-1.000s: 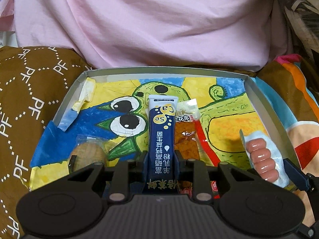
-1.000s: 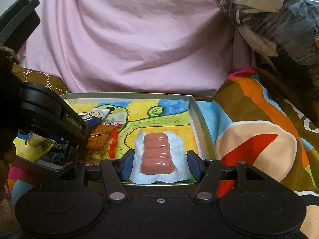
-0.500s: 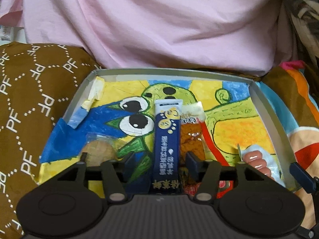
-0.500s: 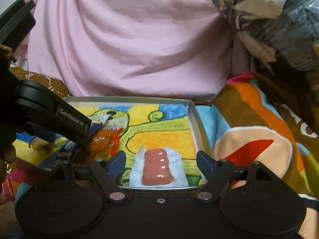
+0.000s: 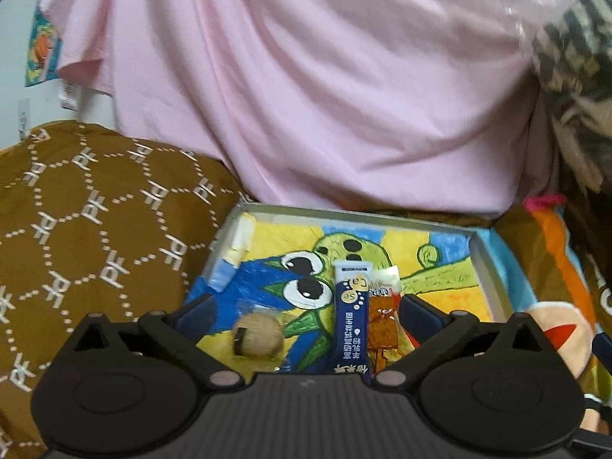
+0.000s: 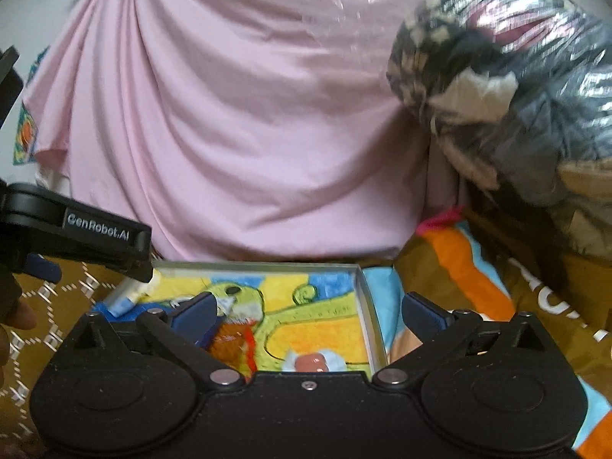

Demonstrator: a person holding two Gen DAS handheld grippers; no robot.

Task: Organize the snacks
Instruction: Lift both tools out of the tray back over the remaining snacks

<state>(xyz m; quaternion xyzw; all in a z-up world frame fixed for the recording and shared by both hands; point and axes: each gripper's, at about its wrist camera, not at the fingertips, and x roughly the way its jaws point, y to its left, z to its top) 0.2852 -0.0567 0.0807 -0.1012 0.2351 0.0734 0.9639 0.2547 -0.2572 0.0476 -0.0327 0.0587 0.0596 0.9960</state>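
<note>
A shallow box [image 5: 344, 212] lined with a cartoon drawing lies on the bed. A blue sachet [image 5: 352, 321], an orange-brown snack packet [image 5: 382, 325] and a round wrapped pastry [image 5: 258, 334] rest in it. My left gripper [image 5: 306, 306] hovers above them, its jaws opening wide, pads touching nothing. In the right wrist view the sausage pack [image 6: 311, 361] lies in the box [image 6: 367, 306] by its right wall. Above it my right gripper [image 6: 310, 306] is opening too, with nothing gripped. The left gripper's black body [image 6: 95, 237] shows at the left edge.
A pink cloth [image 5: 325, 95] rises behind the box. A brown patterned cushion [image 5: 95, 229] lies to its left and a colourful blanket [image 5: 554, 267] to its right. A clear plastic bag of clothes [image 6: 516, 95] looms at upper right.
The left jaws have let go of the blue sachet and the right jaws of the sausage pack. Both grippers have spread wide and pulled up and back from the box.
</note>
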